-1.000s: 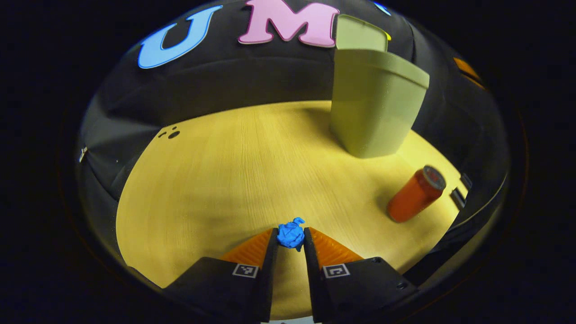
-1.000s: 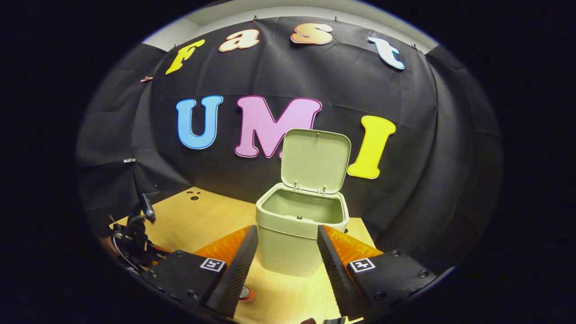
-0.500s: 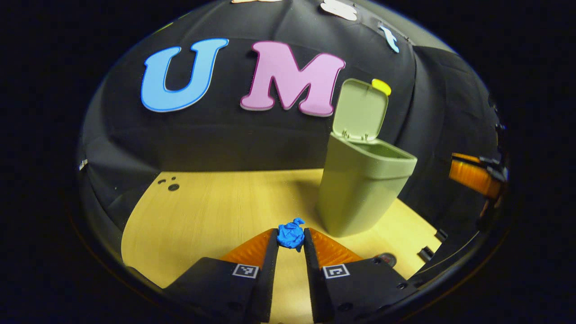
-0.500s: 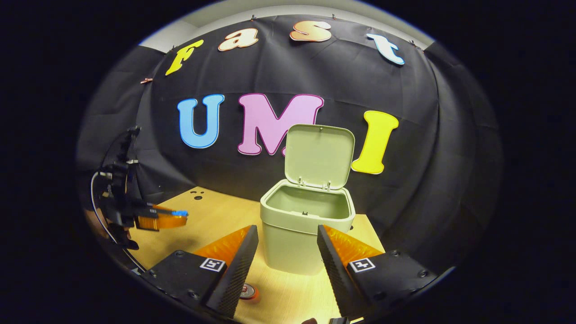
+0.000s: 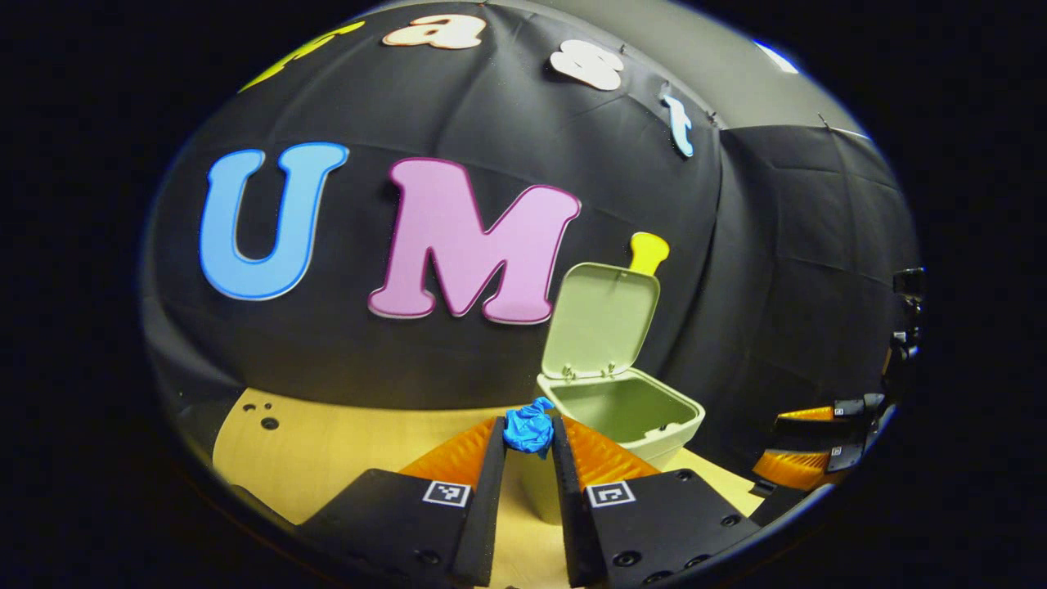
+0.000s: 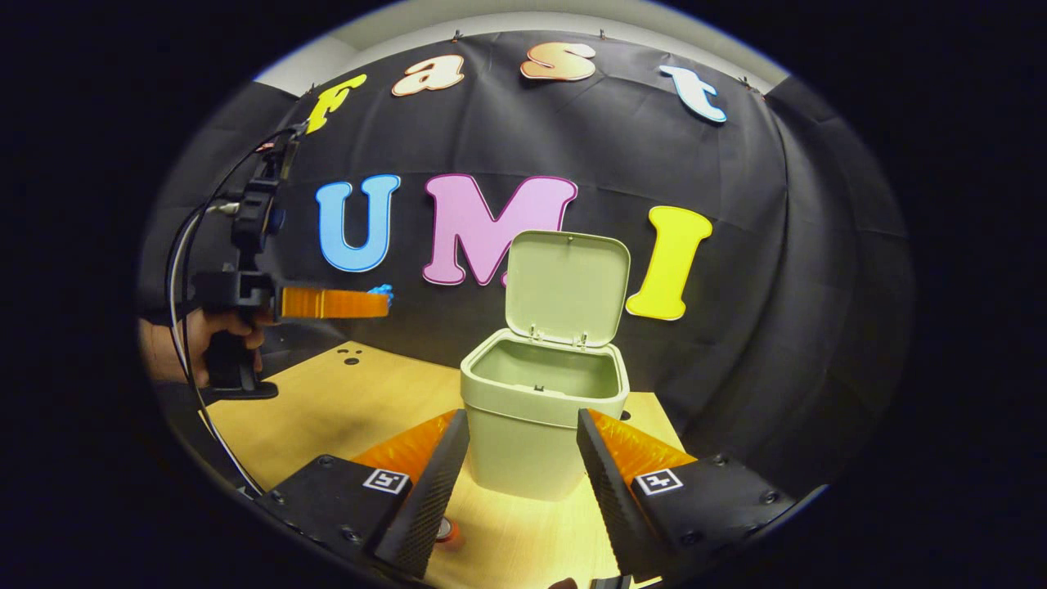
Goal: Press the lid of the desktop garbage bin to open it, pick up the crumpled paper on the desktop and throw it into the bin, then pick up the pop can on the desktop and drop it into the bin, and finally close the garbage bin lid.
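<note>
My left gripper is shut on a crumpled blue paper ball and hangs high in the air. Ahead of it and to the right stands the pale green bin with its lid tipped up. In the right gripper view the same bin stands on the table between my right gripper's open fingers, farther off. The left gripper appears there at the left, above the table, with the blue paper at its tip. A bit of the pop can peeks out by my right gripper's left finger.
A light wooden table carries the bin; small dark holes mark its far left part. A hand grips the left gripper's handle, with a cable looping beside it. Black cloth closes the booth behind and to the right.
The left gripper has risen with the paper and come level with the bin's rim, nearer the opening. The right gripper has stayed about where it was.
</note>
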A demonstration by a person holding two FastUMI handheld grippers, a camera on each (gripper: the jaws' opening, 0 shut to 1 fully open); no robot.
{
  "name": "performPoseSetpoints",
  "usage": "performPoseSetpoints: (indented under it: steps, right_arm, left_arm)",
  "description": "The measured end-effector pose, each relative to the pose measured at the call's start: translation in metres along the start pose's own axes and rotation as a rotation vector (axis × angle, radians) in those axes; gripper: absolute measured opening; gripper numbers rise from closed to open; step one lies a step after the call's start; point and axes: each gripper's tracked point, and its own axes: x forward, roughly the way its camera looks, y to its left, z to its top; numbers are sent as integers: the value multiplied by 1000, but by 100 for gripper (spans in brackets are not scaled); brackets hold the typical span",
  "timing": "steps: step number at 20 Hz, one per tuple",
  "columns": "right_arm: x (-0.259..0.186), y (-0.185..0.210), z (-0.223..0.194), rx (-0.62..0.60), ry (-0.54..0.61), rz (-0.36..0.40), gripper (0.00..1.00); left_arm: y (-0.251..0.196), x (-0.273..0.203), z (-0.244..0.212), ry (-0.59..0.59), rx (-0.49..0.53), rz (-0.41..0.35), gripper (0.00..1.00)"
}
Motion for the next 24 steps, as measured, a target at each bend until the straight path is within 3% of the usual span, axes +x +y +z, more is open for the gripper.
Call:
performPoseSetpoints:
  steps: [7,8,10,18,21,24]
  right_arm:
    - [-14,-21,-1,7,-4,-67,84]
    - [-16,-23,-2,6,-2,-76,84]
    - [-20,-30,-4,0,1,-97,85]
    - [-36,-54,-11,7,18,-175,84]
    - [-41,-57,-15,10,30,-186,84]
    - [-43,-55,-19,16,41,-176,86]
  left_arm:
    - [-59,59,8,-4,75,-141,37]
    - [-64,67,6,4,81,-153,41]
    - [-76,80,-2,26,86,-177,37]
    - [-79,118,-34,118,95,-157,42]
    - [-77,122,-36,117,99,-148,54]
    - [-77,120,-33,103,108,-140,87]
